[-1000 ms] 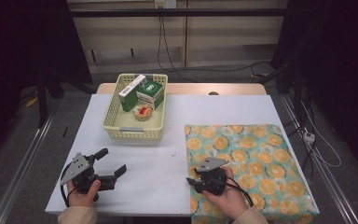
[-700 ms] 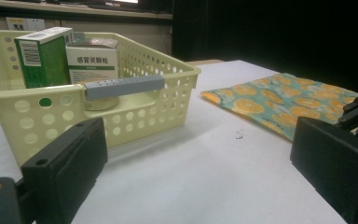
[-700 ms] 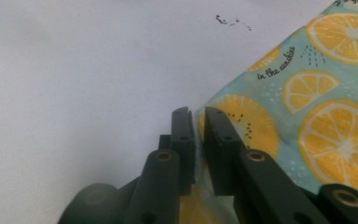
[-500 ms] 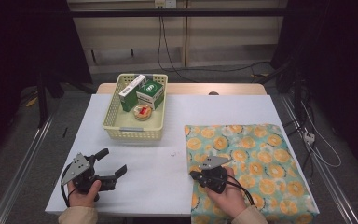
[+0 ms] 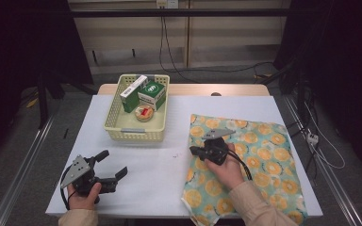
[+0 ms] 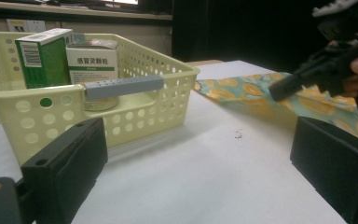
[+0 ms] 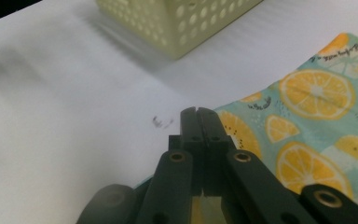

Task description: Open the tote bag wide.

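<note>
A cloth with an orange-slice print (image 5: pixel 264 150) lies flat on the right half of the white table (image 5: pixel 169 174). My right gripper (image 5: pixel 194 150) hovers at the cloth's left edge and points left. Its jaws are shut, and I see nothing between them in the right gripper view (image 7: pixel 199 114). My left gripper (image 5: pixel 111 165) rests near the front left of the table, open and holding nothing, with its jaws spread wide (image 6: pixel 200 163). It faces a pale yellow basket (image 5: pixel 134 134).
The basket (image 6: pixel 121 105) holds a green box (image 5: pixel 152 94), a white and green box (image 5: pixel 133 92) and a small round tin (image 5: pixel 144 113). A small dark smudge (image 7: pixel 161 122) marks the table beside the cloth. Cables run across the floor behind the table.
My right gripper has moved away from the person along the cloth's left edge and risen a little. The left gripper has stayed where it was.
</note>
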The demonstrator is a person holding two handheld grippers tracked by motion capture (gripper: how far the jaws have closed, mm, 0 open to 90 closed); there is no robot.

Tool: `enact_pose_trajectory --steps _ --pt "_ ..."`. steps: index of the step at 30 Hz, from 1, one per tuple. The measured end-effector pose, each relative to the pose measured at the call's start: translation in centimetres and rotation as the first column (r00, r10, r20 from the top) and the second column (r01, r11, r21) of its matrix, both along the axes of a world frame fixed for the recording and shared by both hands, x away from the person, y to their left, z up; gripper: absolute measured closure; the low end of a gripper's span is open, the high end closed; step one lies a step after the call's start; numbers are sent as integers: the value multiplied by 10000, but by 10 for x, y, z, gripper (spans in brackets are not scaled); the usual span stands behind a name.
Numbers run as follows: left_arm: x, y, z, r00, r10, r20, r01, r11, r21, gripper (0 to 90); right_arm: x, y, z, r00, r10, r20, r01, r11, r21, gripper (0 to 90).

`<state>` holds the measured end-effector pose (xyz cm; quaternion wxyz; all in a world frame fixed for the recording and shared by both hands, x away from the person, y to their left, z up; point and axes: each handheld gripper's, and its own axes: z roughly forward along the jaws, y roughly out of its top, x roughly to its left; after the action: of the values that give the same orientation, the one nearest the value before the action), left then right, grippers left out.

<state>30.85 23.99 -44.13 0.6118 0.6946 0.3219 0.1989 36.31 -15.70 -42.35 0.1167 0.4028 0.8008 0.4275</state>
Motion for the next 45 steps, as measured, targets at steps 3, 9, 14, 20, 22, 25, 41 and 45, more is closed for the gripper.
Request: enact_pose_trajectory --steps 3,9,14,20,22,25,41,45 --pt "0 0 0 10000 -34 -1 34 10000 -12 38 16 3 6 9999 -163 26 163 9999 -2 900" --pt "0 -1 0 9999 -100 -44 100 9999 -27 38 46 13 18 9993 -274 246 276 9996 -92 900" --pt "-1 0 0 9999 -148 -30 148 9999 -43 38 70 20 24 9971 -718 235 714 9973 154 900" --pt "-1 0 0 9999 -150 -7 150 9999 -24 38 96 24 34 9925 -1123 478 1099 9927 502 900" --pt "-1 0 0 9999 -162 -17 162 9999 -38 38 100 24 35 9917 -1170 532 1139 9918 582 900" --pt "-1 0 -1 9998 -183 -47 183 9998 -31 38 116 24 37 9882 -1334 754 1288 9897 628 900" --pt "-2 -1 1 9997 -226 -15 226 9997 45 38 67 7 32 9967 308 745 -264 9979 -585 284" --pt "-3 -3 1 9997 -250 -12 250 9996 147 38 28 0 39 9878 1229 960 -1133 9885 -999 284"
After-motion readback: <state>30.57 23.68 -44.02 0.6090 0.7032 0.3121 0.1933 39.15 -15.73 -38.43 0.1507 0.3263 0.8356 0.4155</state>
